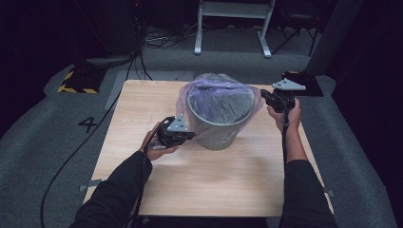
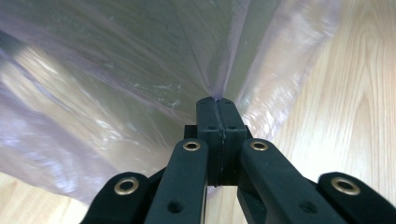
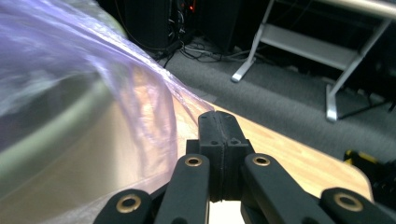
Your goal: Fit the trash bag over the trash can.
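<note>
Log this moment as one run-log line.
left gripper: shut on bag edge | right gripper: shut on bag edge | purple bag: draped over grey bin rim | bin: upright on table

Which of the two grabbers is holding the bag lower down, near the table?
The left gripper: it pinches the thin purple plastic bag low beside the grey round bin. The right gripper pinches the bag up at rim height.

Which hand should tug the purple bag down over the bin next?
Probably left: its hand-held gripper grips the bag low beside the bin. The right hand-held gripper pinches it up at the rim.
</note>
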Demonstrator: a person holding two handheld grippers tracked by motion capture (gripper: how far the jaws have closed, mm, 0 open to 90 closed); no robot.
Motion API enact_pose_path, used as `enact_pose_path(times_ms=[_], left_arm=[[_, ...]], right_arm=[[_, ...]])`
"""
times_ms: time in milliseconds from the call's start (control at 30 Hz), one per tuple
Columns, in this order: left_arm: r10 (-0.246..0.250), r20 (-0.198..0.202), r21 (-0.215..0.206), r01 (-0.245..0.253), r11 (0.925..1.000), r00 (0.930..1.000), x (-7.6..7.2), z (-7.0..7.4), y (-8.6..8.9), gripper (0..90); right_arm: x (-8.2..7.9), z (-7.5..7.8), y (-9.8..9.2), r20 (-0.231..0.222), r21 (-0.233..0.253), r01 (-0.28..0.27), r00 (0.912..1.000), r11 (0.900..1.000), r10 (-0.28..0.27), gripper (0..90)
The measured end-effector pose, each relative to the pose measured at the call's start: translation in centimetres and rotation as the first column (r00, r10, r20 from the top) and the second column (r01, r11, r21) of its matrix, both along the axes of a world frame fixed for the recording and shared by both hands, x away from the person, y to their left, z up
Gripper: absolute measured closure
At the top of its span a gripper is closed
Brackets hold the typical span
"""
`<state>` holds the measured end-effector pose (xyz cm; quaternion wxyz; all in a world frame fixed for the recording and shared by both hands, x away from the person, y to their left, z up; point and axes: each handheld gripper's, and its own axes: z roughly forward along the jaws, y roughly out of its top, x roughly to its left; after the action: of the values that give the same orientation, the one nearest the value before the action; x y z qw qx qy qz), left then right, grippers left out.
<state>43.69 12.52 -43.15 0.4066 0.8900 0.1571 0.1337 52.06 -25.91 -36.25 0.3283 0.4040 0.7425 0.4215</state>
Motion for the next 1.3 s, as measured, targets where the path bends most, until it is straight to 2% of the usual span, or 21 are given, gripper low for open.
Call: enact_pose_path(times_ms=[100,233,333,367,400,467,500,600,667,733,800,867,900,967,1033,1067,1100,1133,1167,1233,1300], left_arm=[[-0.024,-0.029,0.034,0.025,0.9991,0.9993,-0.1,-0.8,0.2,90.0],[-0.047,-0.038,0.079,0.05,0.9956,0.9981,-0.8,-2.0,-0.3,90.0],[-0.046,-0.044,0.08,0.05,0.9956,0.998,-1.1,-2.8,-0.6,90.0],[-0.028,-0.036,0.079,0.031,0.9964,0.999,-1.1,-3.0,-0.6,89.7],[-0.006,-0.039,0.071,0.009,0.9974,0.9992,-1.1,-2.9,-0.5,80.8],[-0.028,-0.034,0.009,0.028,0.9996,0.999,-1.4,-2.3,0.2,68.8],[-0.014,-0.02,-0.015,0.014,0.9998,0.9997,-1.6,-1.8,0.6,60.8],[0.015,0.0,-0.087,-0.015,0.9961,0.9999,-2.2,-0.3,2.2,41.5],[0.042,0.016,-0.149,-0.039,0.988,0.999,-2.4,0.8,3.4,31.2],[0.061,0.023,-0.186,-0.056,0.981,0.9979,-2.2,2.0,4.4,21.6],[0.082,0.05,-0.229,-0.069,0.9709,0.9953,-1.9,3.5,5.2,16.8],[0.106,0.057,-0.309,-0.083,0.9473,0.9928,-0.9,5.0,6.0,16.7],[0.136,0.061,-0.313,-0.11,0.9432,0.9889,-0.5,5.5,6.0,17.4],[0.253,0.076,-0.291,-0.221,0.9309,0.9646,1.1,6.6,5.7,22.7],[0.284,0.057,-0.311,-0.253,0.916,0.9572,2.8,7.4,5.3,23.7],[0.308,0.053,-0.308,-0.278,0.9098,0.9498,3.8,7.7,4.9,23.7],[0.32,0.052,-0.305,-0.29,0.9073,0.9461,4.3,7.8,4.7,23.6],[0.339,0.058,-0.293,-0.309,0.9049,0.939,5.2,8.0,4.3,23.5],[0.349,0.05,-0.29,-0.321,0.9015,0.9357,5.7,8.0,4.1,23.6],[0.341,0.023,-0.317,-0.316,0.8941,0.9399,7.0,8.1,3.8,23.4],[0.351,0.012,-0.331,-0.328,0.885,0.9363,8.0,8.2,3.6,24.4]], right_arm=[[0.7,-0.7,0.1,-0.036,-0.003,0.025,0.999,1.0,-0.025,90.0],[0.9,-2.2,0.2,-0.083,0.011,0.024,0.9963,1.0,-0.023,90.0],[1.0,-3.6,0.3,-0.133,0.018,0.003,0.9911,1.0,-0.001,90.0],[1.0,-3.8,0.4,-0.138,0.02,0.0,0.9904,1.0,0.003,90.0],[1.0,-4.0,0.4,-0.136,0.027,-0.007,0.9907,1.0,0.01,90.0],[0.8,-4.0,0.4,-0.128,0.039,-0.007,0.9917,0.999,0.012,90.0],[0.7,-3.9,0.3,-0.122,0.042,-0.007,0.9925,0.999,0.012,90.0],[0.4,-3.5,0.0,-0.101,0.052,0.0,0.9949,0.999,0.006,90.0],[0.3,-3.2,-0.3,-0.089,0.069,0.005,0.996,0.998,0.002,90.0],[0.1,-2.9,-0.5,-0.077,0.077,0.01,0.997,0.997,-0.004,90.0],[0.0,-2.7,-0.6,-0.068,0.076,0.008,0.9977,0.997,-0.003,90.0],[-0.1,-2.4,-0.8,-0.054,0.088,0.008,0.9985,0.996,-0.003,90.0],[-0.1,-2.3,-0.8,-0.047,0.091,0.006,0.9989,0.996,-0.001,90.0],[-0.1,-2.2,-0.8,-0.042,0.089,0.011,0.9991,0.996,-0.007,90.0],[-0.1,-2.1,-0.8,-0.031,0.093,0.013,0.9995,0.996,-0.01,90.0],[-0.1,-2.0,-0.8,-0.028,0.1,0.014,0.9995,0.995,-0.011,90.0],[-0.1,-2.0,-0.8,-0.027,0.108,0.01,0.9996,0.994,-0.007,90.0],[-0.1,-2.0,-0.7,-0.027,0.109,0.007,0.9996,0.994,-0.004,90.0],[-0.1,-2.0,-0.6,-0.025,0.105,0.005,0.9997,0.994,-0.003,90.0],[-0.1,-2.1,-0.5,-0.028,0.1,0.001,0.9996,0.995,0.002,90.0],[-0.1,-2.1,-0.4,-0.024,0.097,0.003,0.9997,0.995,-0.001,89.9]])
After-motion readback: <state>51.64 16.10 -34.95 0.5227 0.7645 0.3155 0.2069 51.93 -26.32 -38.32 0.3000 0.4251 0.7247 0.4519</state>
